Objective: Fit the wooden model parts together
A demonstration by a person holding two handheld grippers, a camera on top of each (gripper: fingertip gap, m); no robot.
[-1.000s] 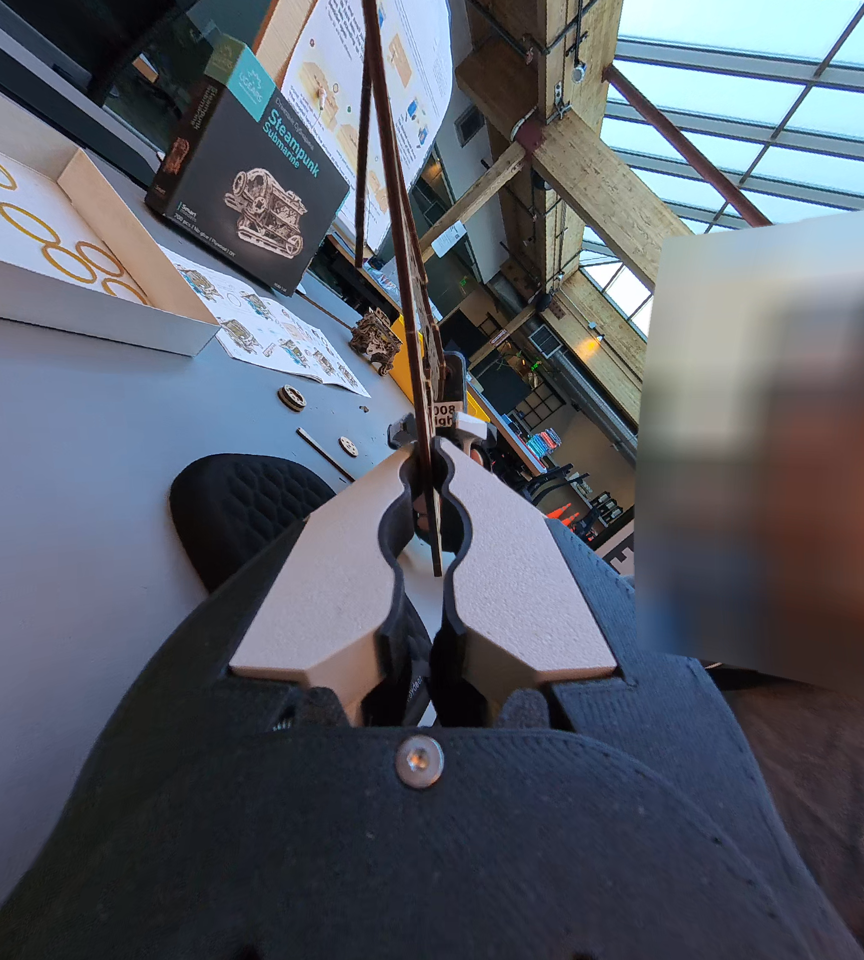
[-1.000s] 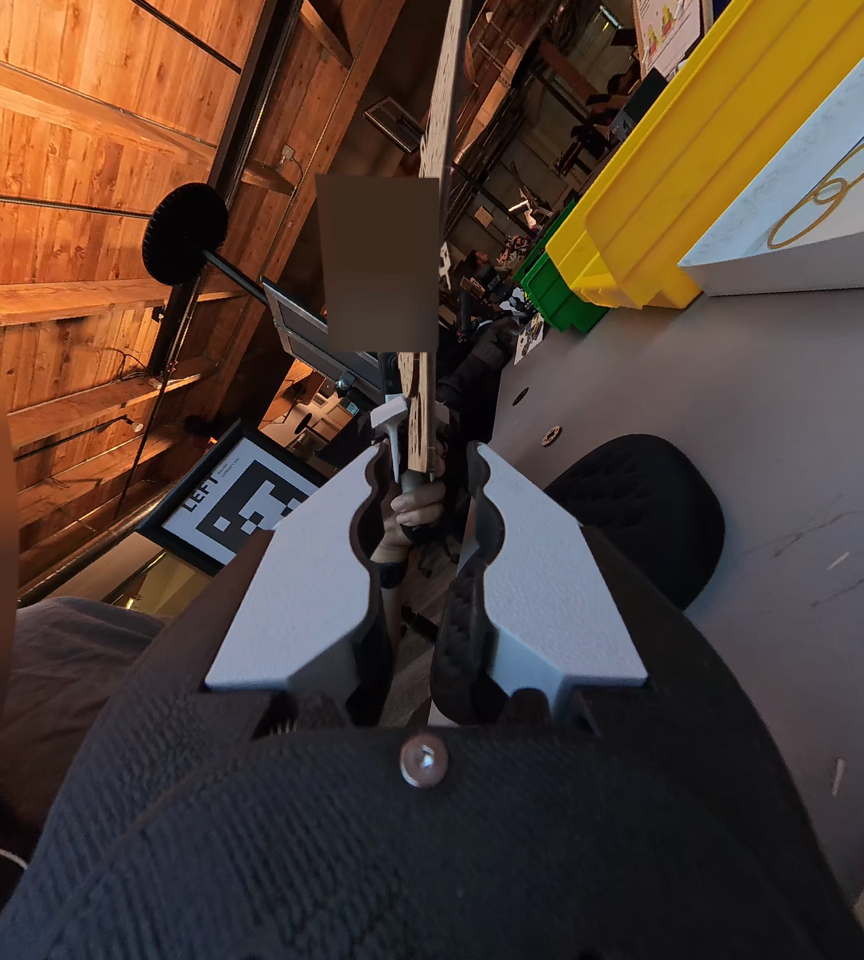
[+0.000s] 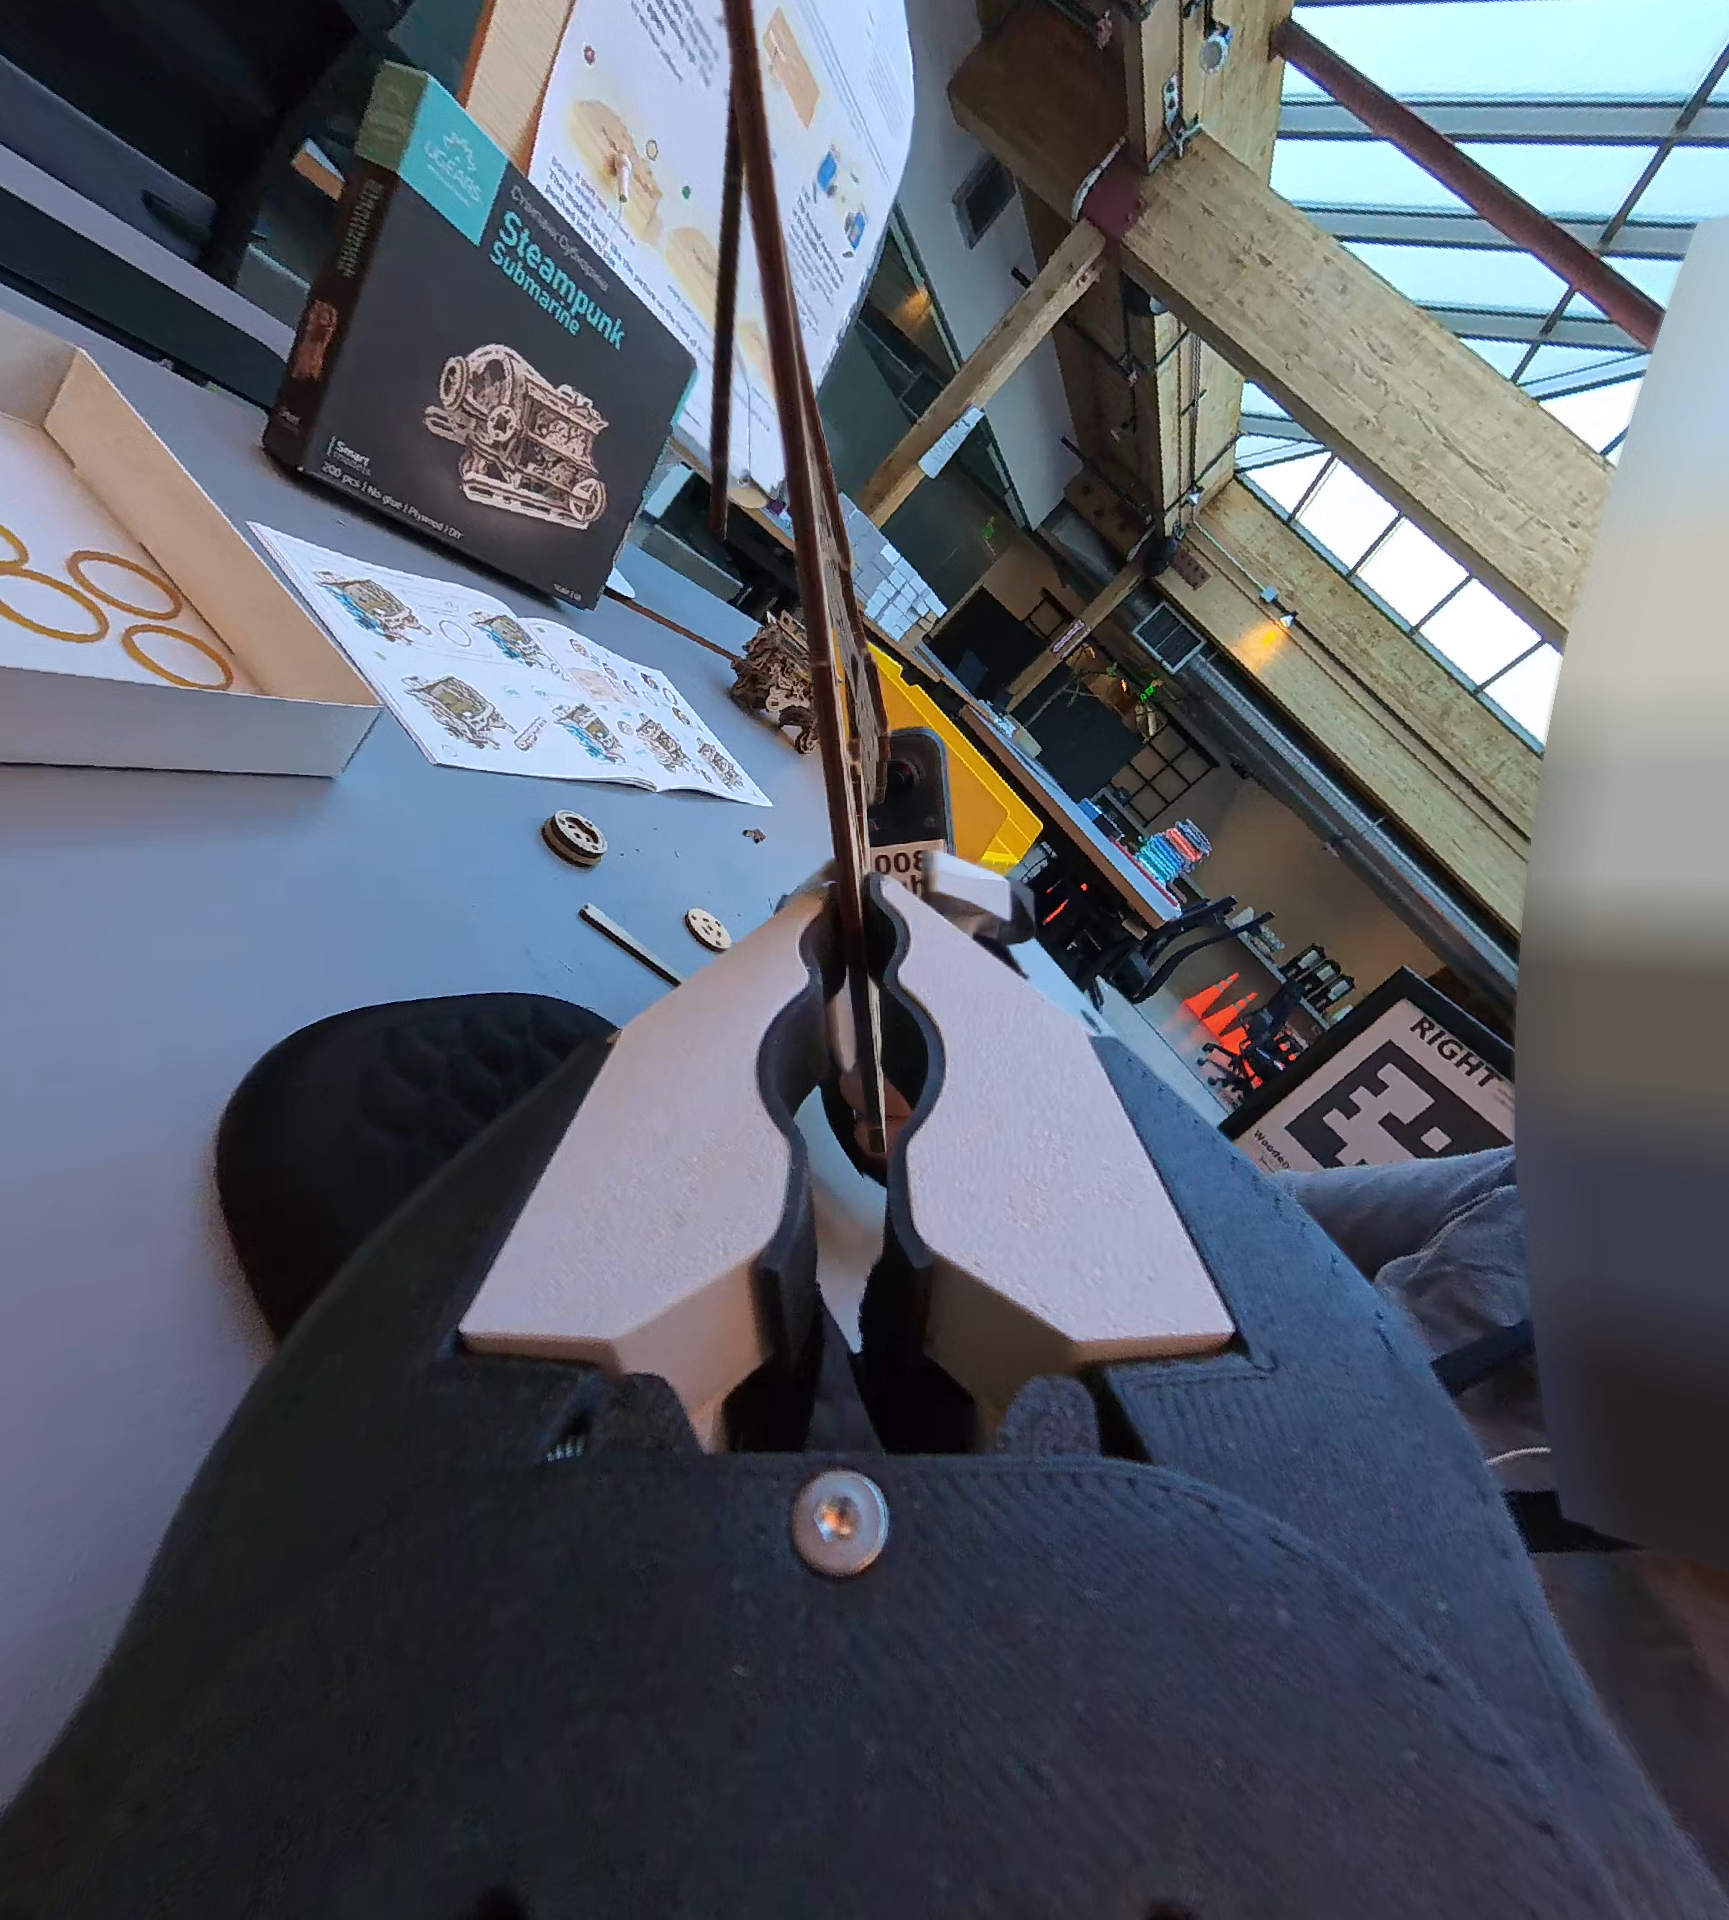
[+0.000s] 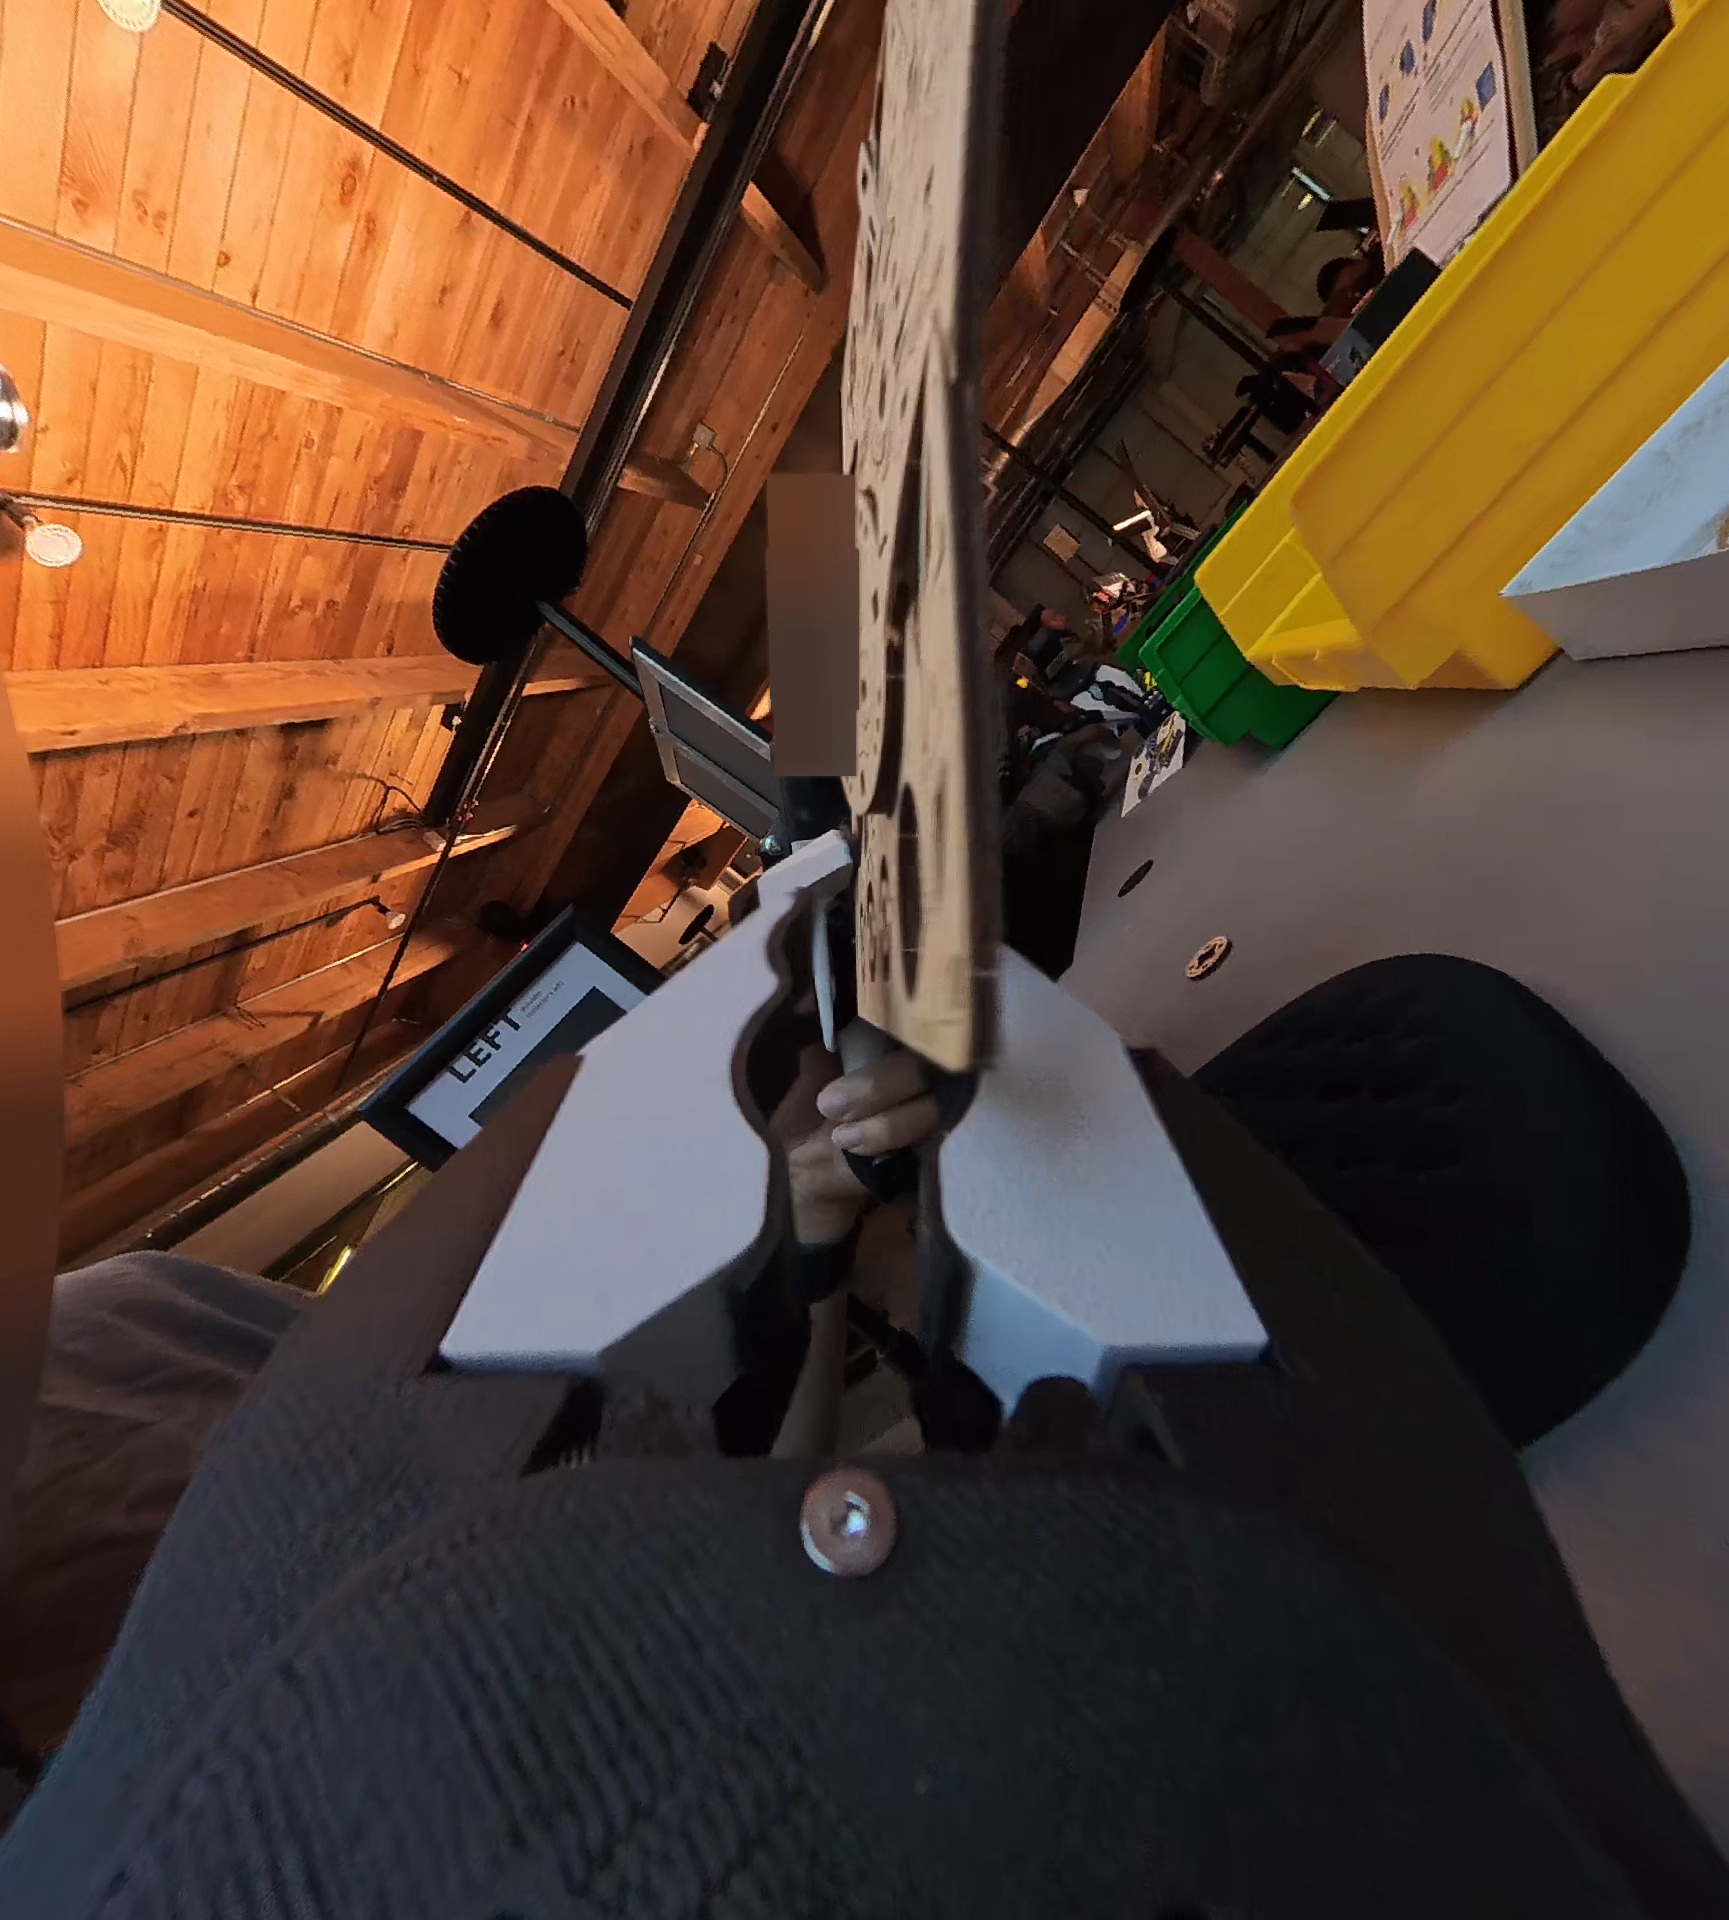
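Wooden sheet (image 3: 844, 665): top cut off by the frame edge; seen edge-on in the left wrist view, face hidden.
Sheet's lower end: hidden between the fingers (image 3: 673, 1122).
White tray (image 3: 143, 717): left part out of frame.
Right fingers (image 4: 652, 1132): motion-blurred.
Small wooden discs (image 3: 574, 836): too small to tell detail.

Right gripper (image 4: 917, 935), pale fingers apart; thin laser-cut plywood sheet (image 4: 927, 520) stands edge-on between them, against the right finger. Grey tabletop (image 4: 1462, 831); yellow plastic bins (image 4: 1462, 416) beyond; a hand (image 4: 855, 1132) behind.
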